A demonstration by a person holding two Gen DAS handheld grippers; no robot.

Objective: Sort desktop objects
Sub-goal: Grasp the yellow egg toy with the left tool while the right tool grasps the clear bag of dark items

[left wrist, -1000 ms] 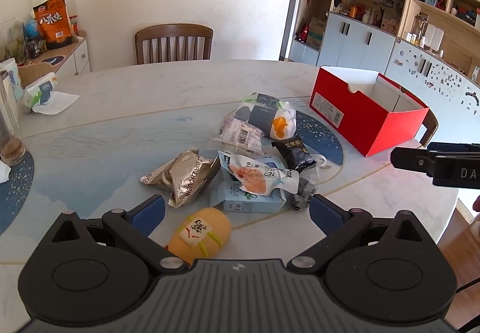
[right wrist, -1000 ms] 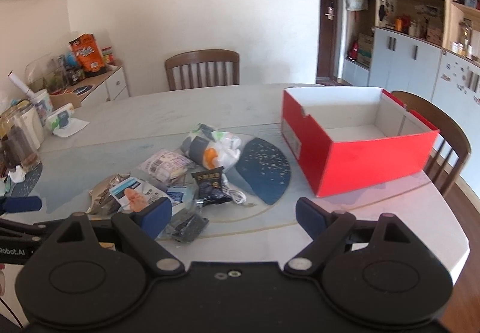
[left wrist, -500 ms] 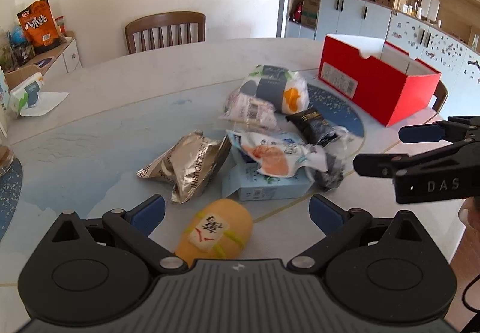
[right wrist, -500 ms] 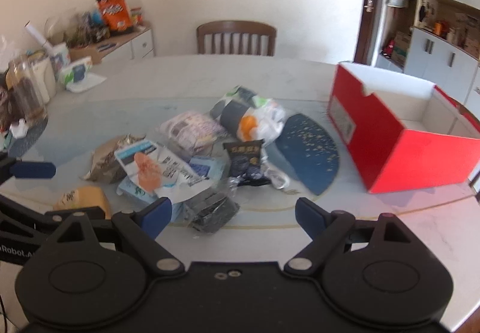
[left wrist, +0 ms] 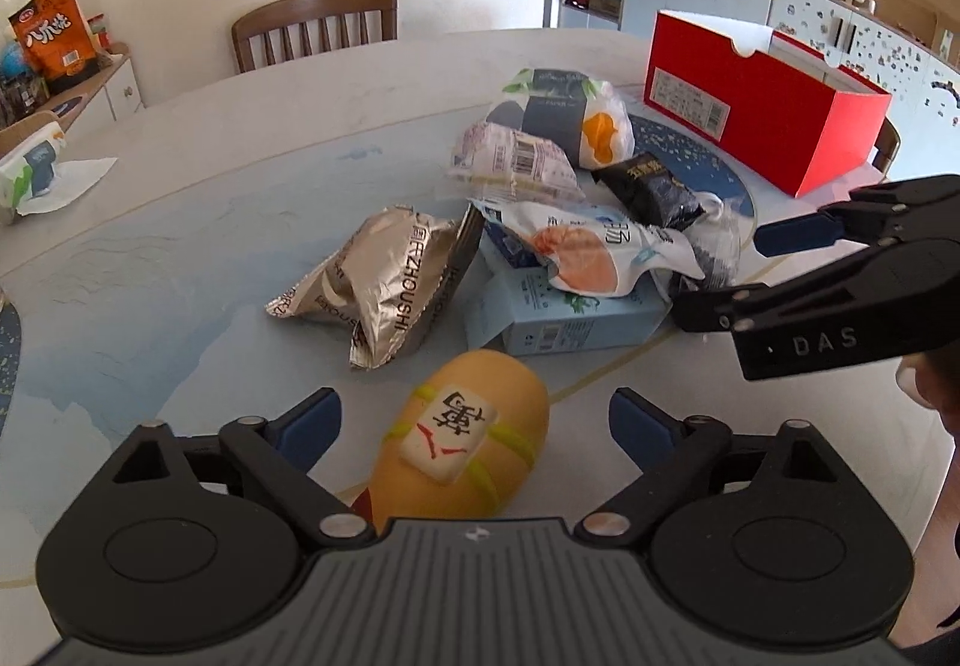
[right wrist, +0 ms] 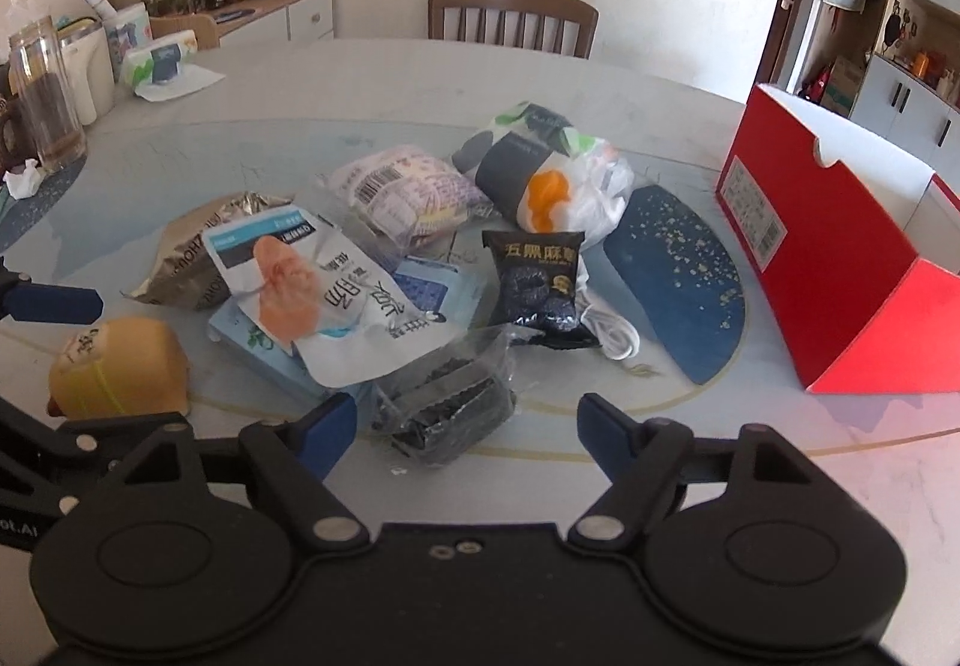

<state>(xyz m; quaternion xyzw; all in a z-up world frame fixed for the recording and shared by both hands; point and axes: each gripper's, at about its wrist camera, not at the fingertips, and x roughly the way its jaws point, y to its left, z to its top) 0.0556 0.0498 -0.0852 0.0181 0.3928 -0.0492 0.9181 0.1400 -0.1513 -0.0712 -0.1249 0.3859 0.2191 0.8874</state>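
A pile of snack packets lies mid-table: a silver foil bag (left wrist: 384, 282), a white packet with an orange print (left wrist: 588, 252), a light blue carton (left wrist: 564, 318), a black packet (right wrist: 537, 279) and a clear bag of dark pieces (right wrist: 447, 405). A yellow plush toy (left wrist: 468, 450) lies between the fingers of my open left gripper (left wrist: 474, 420). My open right gripper (right wrist: 462, 426) hovers just in front of the clear bag. An open red box (right wrist: 840, 258) stands at the right. The right gripper also shows in the left wrist view (left wrist: 744, 270).
A dark blue placemat (right wrist: 678, 282) lies between the pile and the red box. A white cable (right wrist: 618, 336) lies by the black packet. A glass jar (right wrist: 45, 102), a tissue pack (right wrist: 159, 63) and a wooden chair (right wrist: 510, 21) stand at the far side.
Both grippers have moved forward and down toward the pile. The yellow toy now sits between the left fingers, and the clear bag lies close before the right fingers.
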